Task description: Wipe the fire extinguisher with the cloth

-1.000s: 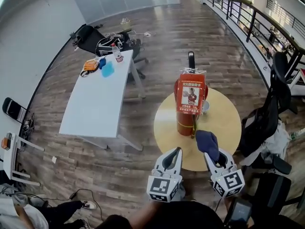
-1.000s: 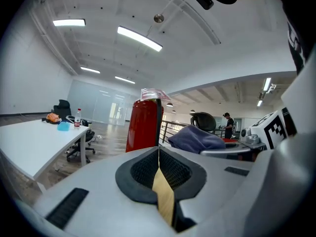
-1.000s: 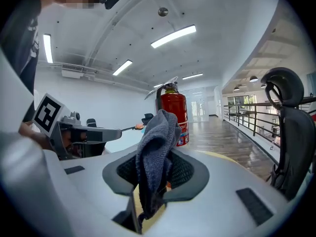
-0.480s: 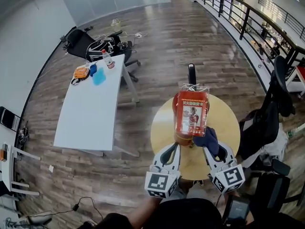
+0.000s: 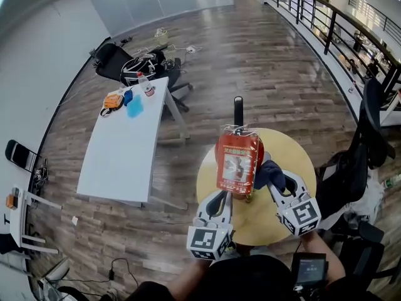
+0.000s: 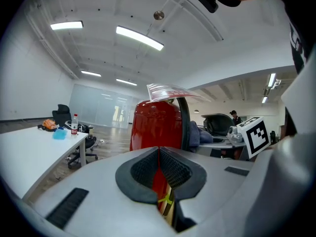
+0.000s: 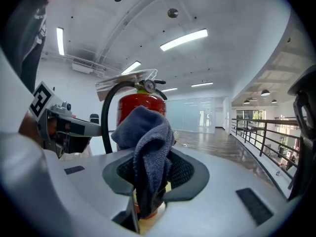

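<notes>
Jaws of the left gripper [image 5: 221, 197] pressed together, empty, just left of one red fire extinguisher [image 5: 237, 162], right gripper [image 5: 276, 182] pinching one blue cloth [image 5: 268, 172] just right of it.

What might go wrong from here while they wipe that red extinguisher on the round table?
1. The fire extinguisher stands on the round table with nothing gripping it: the left gripper is near its base with its jaws together. A firm wipe might tip or slide it.
2. The cloth bunched in the right gripper may catch on the black hose or the hanging tag.
</notes>
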`<state>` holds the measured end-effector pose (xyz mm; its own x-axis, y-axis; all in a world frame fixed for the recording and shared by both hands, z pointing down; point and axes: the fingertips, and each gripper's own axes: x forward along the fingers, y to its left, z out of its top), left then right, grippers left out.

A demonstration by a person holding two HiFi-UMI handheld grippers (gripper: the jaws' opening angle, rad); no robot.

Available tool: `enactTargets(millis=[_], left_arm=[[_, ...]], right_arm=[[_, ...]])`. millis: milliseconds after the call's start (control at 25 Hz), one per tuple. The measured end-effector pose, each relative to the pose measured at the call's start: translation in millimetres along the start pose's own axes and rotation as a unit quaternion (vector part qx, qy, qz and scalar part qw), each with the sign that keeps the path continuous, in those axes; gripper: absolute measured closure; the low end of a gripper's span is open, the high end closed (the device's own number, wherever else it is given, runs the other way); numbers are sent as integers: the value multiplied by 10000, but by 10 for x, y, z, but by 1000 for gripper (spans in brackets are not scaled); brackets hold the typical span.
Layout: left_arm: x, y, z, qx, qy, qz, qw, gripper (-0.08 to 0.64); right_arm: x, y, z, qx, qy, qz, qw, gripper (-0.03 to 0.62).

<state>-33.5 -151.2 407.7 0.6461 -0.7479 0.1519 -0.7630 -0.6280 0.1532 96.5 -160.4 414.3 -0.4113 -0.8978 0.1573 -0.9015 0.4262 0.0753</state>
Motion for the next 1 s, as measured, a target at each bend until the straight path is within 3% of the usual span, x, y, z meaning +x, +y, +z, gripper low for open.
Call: enactTargets(millis=[80, 200, 360, 440, 520, 800, 880, 1000], left_arm=[[47, 0, 13, 4, -11, 110, 9999, 535], [96, -7, 9, 30, 10, 233, 9997, 535], [152, 23, -18, 58, 37, 430, 9991, 535], [170, 35, -18, 34, 30, 522, 9986, 535], [188, 45, -21, 37, 28, 600, 9982, 535], [178, 78, -77, 4, -21, 941, 9956, 535], [177, 55, -90, -16, -57, 1005, 9949, 535], [169, 15, -81, -35, -109, 1067, 9942, 535]], right_arm=[[44, -127, 95, -174, -75, 217, 9996, 476], [64, -202, 568, -685, -416, 457, 9957, 476], [114, -212, 966, -1575, -599, 625, 9837, 477], [140, -216, 875, -1839, -551, 683, 9790, 477], [177, -236, 610, -1759, -321, 754, 9810, 477], [461, -174, -754, -1432, 1122, 1206, 9759, 477], [445, -161, -770, -1496, 1160, 1280, 9735, 477], [303, -69, -336, -1713, 902, 1608, 9678, 478]])
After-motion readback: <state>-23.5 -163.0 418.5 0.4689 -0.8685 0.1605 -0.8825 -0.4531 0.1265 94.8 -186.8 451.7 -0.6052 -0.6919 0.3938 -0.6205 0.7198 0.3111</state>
